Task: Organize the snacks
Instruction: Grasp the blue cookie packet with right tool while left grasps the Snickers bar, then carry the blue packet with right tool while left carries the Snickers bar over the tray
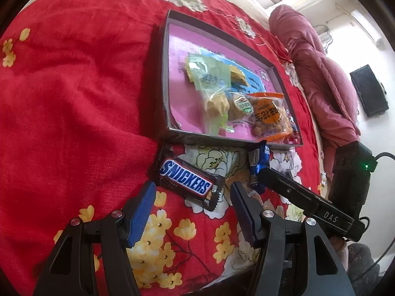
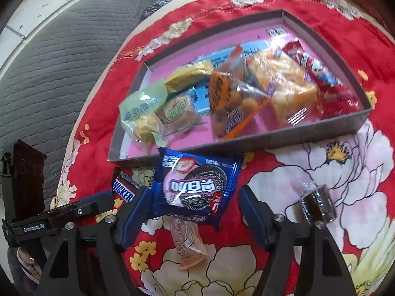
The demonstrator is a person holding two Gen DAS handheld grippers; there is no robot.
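Note:
A Snickers bar [image 1: 185, 177] lies on the red floral bedspread just in front of the shallow pink-floored tray [image 1: 164, 74]. My left gripper [image 1: 192, 190] is open, with the bar's near end between its blue fingertips and untouched. A blue Oreo pack [image 2: 195, 182] sits tilted between the fingertips of my right gripper [image 2: 193, 197], against the left pad and with a gap to the right pad. The left wrist view shows that pack edge-on [image 1: 258, 165]. The tray [image 2: 271, 140] holds several wrapped snacks, among them a green pack [image 2: 140, 108] and an orange peanut pack [image 2: 222, 93].
A clear pink-wrapped stick [image 2: 187, 244] lies under the Oreo pack and a dark wrapped candy [image 2: 318, 207] sits to its right. A rolled pink quilt [image 1: 316, 74] runs along the tray's far side. A grey quilted cover [image 2: 61, 61] lies beyond the bedspread's left edge.

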